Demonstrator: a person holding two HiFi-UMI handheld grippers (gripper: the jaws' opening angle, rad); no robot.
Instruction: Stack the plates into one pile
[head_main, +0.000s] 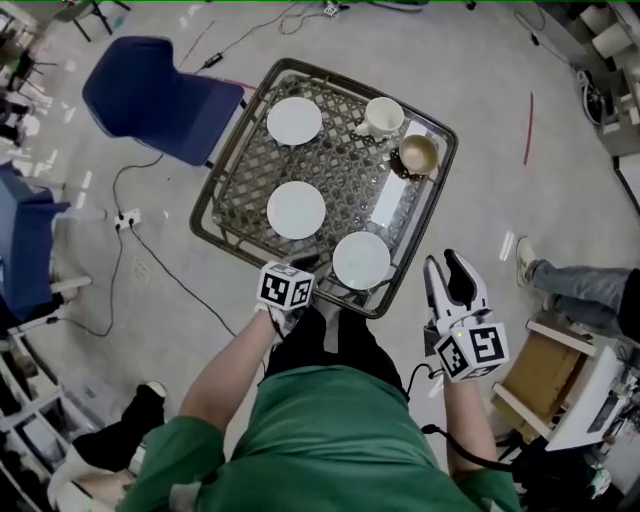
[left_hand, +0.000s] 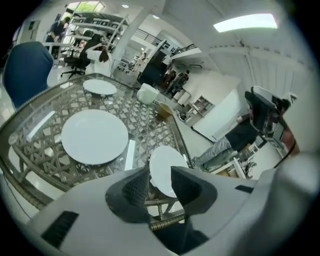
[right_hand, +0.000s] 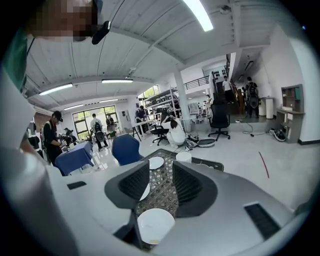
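Three white plates lie apart on a square wicker table (head_main: 215, 215) with a glass top: a far plate (head_main: 294, 120), a middle plate (head_main: 296, 210) and a near plate (head_main: 361, 260). My left gripper (left_hand: 160, 186) is open at the table's near edge, under its marker cube (head_main: 286, 287). The near plate (left_hand: 165, 167) shows through the gap between its jaws, beyond the tips, with the middle plate (left_hand: 94, 136) to its left. My right gripper (head_main: 447, 272) is open and empty, off the table's near right corner. It looks across the near plate (right_hand: 155, 225) toward the far plate (right_hand: 156, 162).
A white cup (head_main: 383, 117) and a brown cup (head_main: 418, 155) stand at the table's far right corner. A blue chair (head_main: 160, 100) is beyond the table's left side. Cables and a power strip (head_main: 127, 218) lie on the floor. A seated person's leg (head_main: 580, 285) is at the right.
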